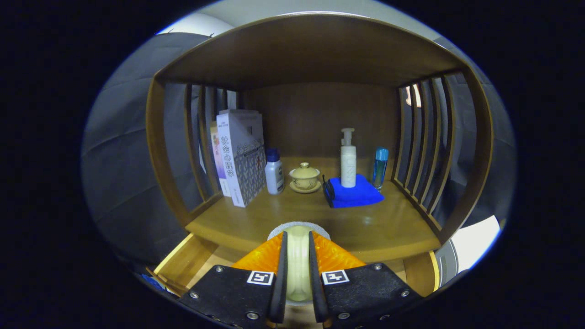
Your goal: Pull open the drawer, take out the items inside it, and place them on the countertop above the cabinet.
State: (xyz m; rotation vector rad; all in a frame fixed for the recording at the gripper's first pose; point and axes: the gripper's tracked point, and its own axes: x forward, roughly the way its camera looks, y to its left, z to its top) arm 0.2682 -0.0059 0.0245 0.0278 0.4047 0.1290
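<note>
The wooden cabinet (315, 50) spans the scene, its countertop (315, 224) the reference for all else. Below the countertop's front edge the drawer (192, 258) stands pulled open. At the countertop's left rear, books (240, 155) stand upright; a blue cloth (354, 192) lies right of centre with a white pump bottle (348, 160) on it. A lidded teacup (305, 177) sits at the middle, a small white bottle (274, 172) beside the books, a blue bottle (380, 167) by the cloth. The gripper (298, 249) is clamped on a pale round plate (298, 260) held edge-up at the countertop's front edge.
</note>
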